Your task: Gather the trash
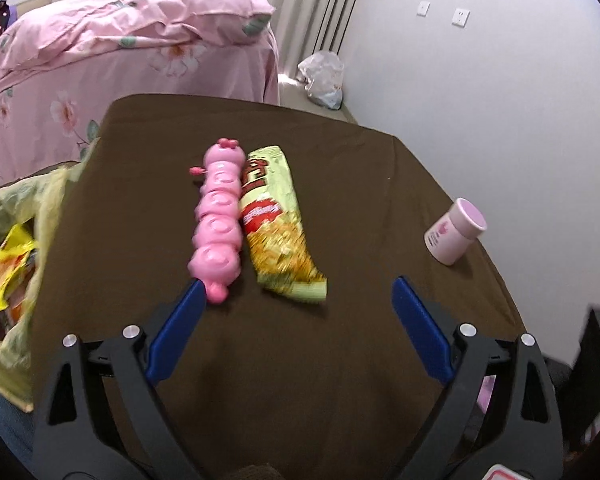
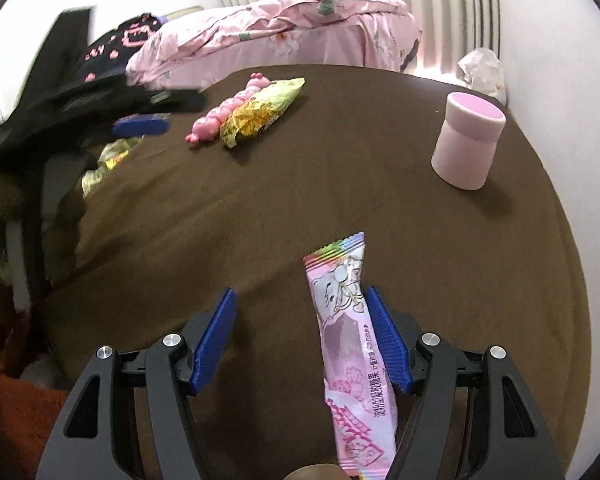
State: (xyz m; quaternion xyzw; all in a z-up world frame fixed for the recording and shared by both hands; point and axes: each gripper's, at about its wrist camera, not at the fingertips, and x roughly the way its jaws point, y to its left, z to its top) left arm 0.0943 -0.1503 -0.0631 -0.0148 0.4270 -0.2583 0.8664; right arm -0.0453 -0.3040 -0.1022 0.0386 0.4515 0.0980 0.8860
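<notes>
With both sets of jaws apart, we should slide the right gripper (image 2: 300, 308) rightward to centre the pink wrapper (image 2: 350, 344) lying on the tabletop (image 2: 340, 140) against its right finger, then close while the left gripper (image 1: 298, 296) waits before the green packet (image 1: 278, 224).

Walls: plain white painted walls (image 1: 480, 92) are closing in the room on the right, carrying two white wall sockets (image 1: 460, 17).
Curtains: pale cream pleated curtains (image 1: 300, 4) are hanging behind the bed, with daylight glowing at their foot.
Bed: a bed under a rumpled pink floral quilt (image 1: 112, 52) is standing beyond the table; a black garment with pink print (image 2: 120, 46) is lying on it.
Table: a dark brown cloth-covered table (image 1: 300, 360) is filling the foreground.
</notes>
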